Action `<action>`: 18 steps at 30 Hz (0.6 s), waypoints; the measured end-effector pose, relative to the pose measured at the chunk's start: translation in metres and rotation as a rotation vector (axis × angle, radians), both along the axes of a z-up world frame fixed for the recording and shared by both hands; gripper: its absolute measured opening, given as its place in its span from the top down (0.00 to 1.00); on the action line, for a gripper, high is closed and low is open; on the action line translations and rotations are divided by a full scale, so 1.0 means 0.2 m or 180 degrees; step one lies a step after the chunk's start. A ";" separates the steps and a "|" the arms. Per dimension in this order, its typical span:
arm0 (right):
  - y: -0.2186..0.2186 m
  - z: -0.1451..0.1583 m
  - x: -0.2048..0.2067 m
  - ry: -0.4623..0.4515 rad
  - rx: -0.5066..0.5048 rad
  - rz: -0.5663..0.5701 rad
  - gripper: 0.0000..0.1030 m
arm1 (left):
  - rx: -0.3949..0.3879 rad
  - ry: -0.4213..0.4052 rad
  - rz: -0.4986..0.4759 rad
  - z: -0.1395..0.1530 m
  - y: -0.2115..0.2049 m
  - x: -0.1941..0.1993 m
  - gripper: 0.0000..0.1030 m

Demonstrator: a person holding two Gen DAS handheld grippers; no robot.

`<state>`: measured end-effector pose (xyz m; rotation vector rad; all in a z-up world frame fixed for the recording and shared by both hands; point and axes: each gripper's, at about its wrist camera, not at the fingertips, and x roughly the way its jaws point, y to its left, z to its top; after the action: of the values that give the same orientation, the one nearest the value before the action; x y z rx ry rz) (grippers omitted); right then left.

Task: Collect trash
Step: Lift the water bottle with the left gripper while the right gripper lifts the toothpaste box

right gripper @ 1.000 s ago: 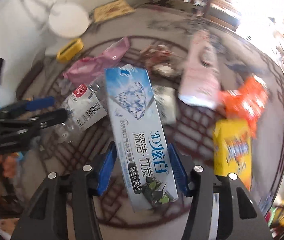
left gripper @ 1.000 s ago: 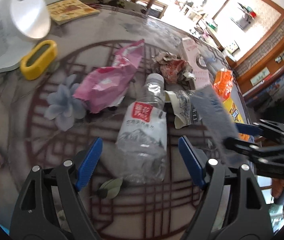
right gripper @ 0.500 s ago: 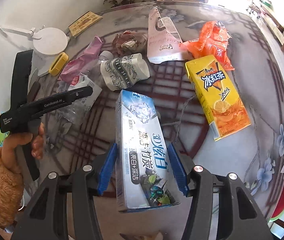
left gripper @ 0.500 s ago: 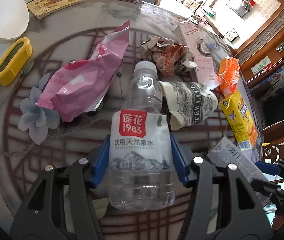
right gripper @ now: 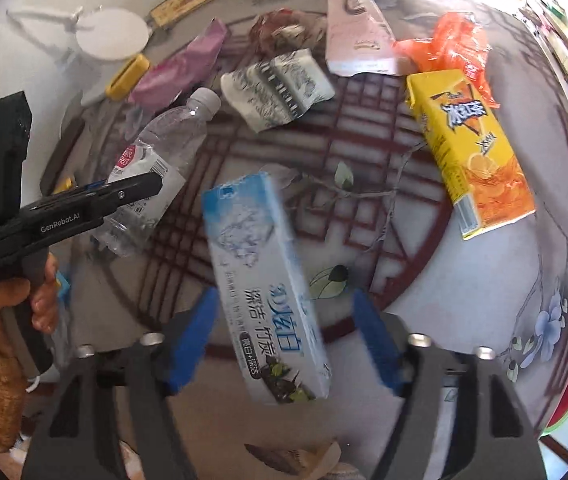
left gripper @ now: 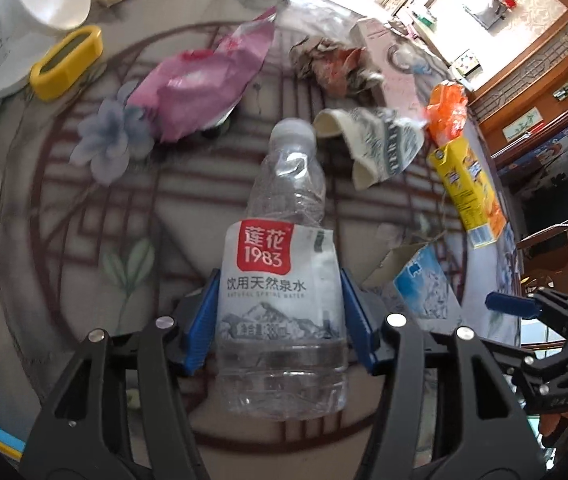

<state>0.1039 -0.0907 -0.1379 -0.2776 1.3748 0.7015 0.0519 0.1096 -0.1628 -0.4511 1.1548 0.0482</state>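
My left gripper (left gripper: 280, 320) is shut on a clear plastic water bottle (left gripper: 284, 280) with a red and white label, held off the table with its cap pointing away; the bottle also shows in the right wrist view (right gripper: 156, 168). My right gripper (right gripper: 288, 340) is open. A blue toothpaste box (right gripper: 268, 284) is between its jaws, touching neither blue pad and blurred. The box also shows in the left wrist view (left gripper: 424, 284), beside the right gripper (left gripper: 524, 308).
On the round patterned table (right gripper: 364, 184) lie a yellow juice carton (right gripper: 472, 144), an orange wrapper (right gripper: 452, 44), a crushed paper cup (right gripper: 280, 88), a pink bag (left gripper: 204, 84), a pink carton (right gripper: 356, 44), crumpled paper (left gripper: 332, 64), and a yellow holder (left gripper: 68, 64).
My right gripper has opened and the toothpaste box has slipped free of its pads. My left gripper has lifted the bottle and drawn it back.
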 end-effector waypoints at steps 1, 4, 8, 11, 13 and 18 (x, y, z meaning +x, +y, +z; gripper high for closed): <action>0.02 -0.01 -0.01 -0.0022 -0.0038 0.0053 0.29 | -0.0002 0.0012 0.0008 0.00 0.00 0.00 0.46; 0.07 -0.06 -0.03 -0.0041 -0.0138 0.0167 0.25 | 0.0055 -0.0023 0.0018 0.01 0.00 0.02 0.35; 0.16 -0.12 -0.05 -0.0121 -0.0287 0.0327 0.25 | 0.0131 -0.0080 0.0007 0.03 -0.01 0.10 0.30; 0.20 -0.16 -0.08 -0.0160 -0.0394 0.0437 0.26 | 0.0154 -0.0057 -0.0029 0.01 -0.01 0.15 0.34; 0.22 -0.18 -0.10 -0.0193 -0.0447 0.0494 0.32 | 0.0172 0.0013 -0.0042 -0.02 -0.02 0.17 0.52; 0.23 -0.18 -0.11 -0.0209 -0.0425 0.0473 0.52 | 0.0082 -0.0039 -0.0008 -0.02 -0.02 0.13 0.53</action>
<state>0.0814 -0.0443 -0.1747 -0.5088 1.3499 0.7179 0.0782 0.1048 -0.1677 -0.4266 1.1414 0.0582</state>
